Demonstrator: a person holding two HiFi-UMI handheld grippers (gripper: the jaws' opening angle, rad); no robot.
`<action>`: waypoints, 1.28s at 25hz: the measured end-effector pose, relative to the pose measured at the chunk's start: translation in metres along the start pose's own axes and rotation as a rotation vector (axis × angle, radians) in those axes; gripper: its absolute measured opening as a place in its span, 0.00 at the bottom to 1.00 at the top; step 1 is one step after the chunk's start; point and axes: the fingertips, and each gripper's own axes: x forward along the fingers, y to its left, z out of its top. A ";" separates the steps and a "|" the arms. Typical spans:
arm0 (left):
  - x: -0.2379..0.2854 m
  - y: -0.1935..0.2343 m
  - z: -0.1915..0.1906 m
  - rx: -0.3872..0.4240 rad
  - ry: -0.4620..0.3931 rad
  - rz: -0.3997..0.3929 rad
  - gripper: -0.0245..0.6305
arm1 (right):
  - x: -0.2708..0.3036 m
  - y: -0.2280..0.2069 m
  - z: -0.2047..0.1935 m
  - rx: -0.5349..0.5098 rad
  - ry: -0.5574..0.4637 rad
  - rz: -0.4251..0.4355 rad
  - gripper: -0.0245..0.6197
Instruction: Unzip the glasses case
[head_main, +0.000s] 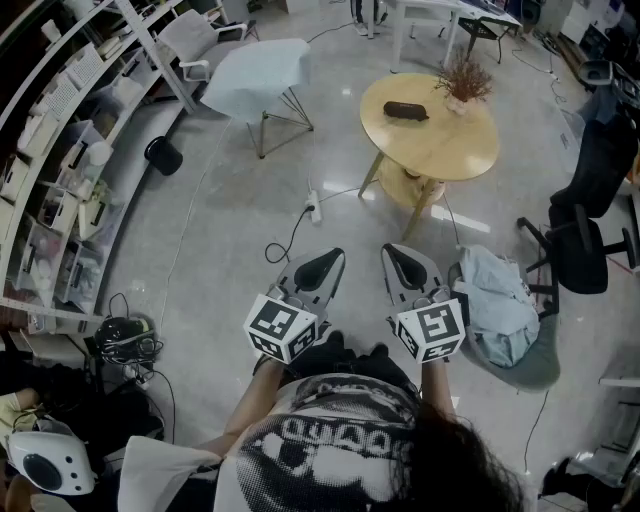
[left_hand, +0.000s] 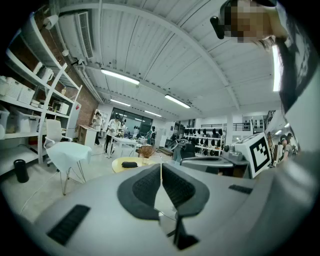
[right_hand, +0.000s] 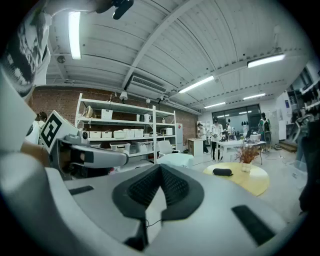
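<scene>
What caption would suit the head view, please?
Left gripper and right gripper, both shut, face the glasses case on the round table.

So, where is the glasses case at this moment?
In the head view the glasses case lies on the round yellow table, upper right of centre, left of the dried plant.

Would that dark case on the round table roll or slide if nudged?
The glasses case lies long and flat on the smooth table, so it would probably slide, not roll. Its rounded, bulging shape suggests a fairly stiff shell; being small, it is likely light.
</scene>
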 end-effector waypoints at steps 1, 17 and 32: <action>0.000 0.004 0.000 0.001 0.000 -0.003 0.07 | 0.003 0.001 0.000 0.002 -0.002 -0.004 0.04; -0.005 0.059 -0.018 -0.058 0.017 -0.030 0.07 | 0.028 0.005 -0.021 -0.017 0.058 -0.104 0.04; 0.112 0.124 -0.006 -0.070 0.056 0.014 0.07 | 0.122 -0.106 -0.028 0.038 0.103 -0.065 0.04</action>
